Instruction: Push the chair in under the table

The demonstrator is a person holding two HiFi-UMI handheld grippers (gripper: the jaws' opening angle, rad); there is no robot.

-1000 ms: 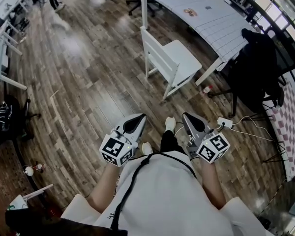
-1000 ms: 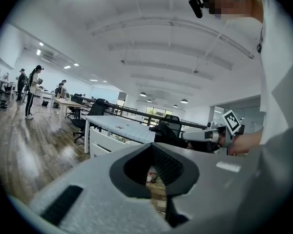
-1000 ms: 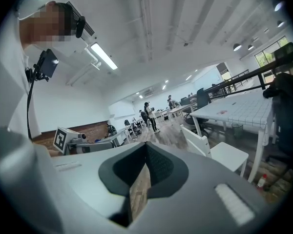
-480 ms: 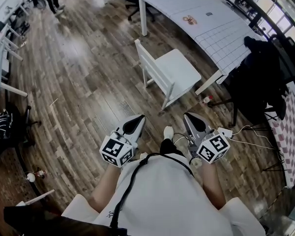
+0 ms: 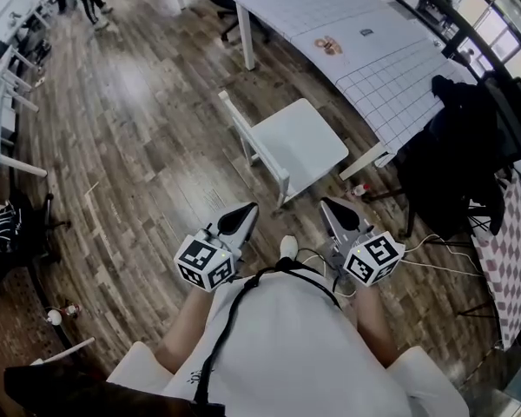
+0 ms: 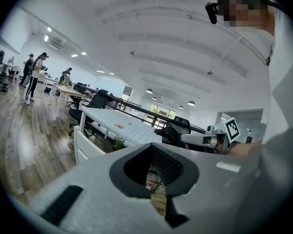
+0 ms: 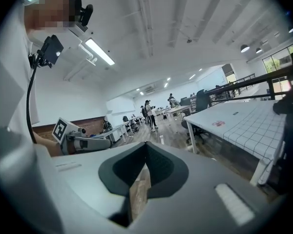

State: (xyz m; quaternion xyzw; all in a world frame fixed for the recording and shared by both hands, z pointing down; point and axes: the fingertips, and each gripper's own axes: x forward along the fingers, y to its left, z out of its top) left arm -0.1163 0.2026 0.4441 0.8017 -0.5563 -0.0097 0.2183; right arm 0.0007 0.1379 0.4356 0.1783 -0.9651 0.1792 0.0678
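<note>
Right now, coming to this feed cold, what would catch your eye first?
The white chair stands pulled out on the wooden floor at centre, its seat toward the long white table at upper right, not yet under it. Just below it, the left gripper and right gripper sit side by side, both shut and empty, pointing at the chair without touching it.

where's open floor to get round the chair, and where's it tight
In the head view, open: the wide wood floor left of the chair, out to the desks at the left edge. Tight: right of the chair, where a leg of the table, a small item, the black jacket and cables crowd together.
</note>
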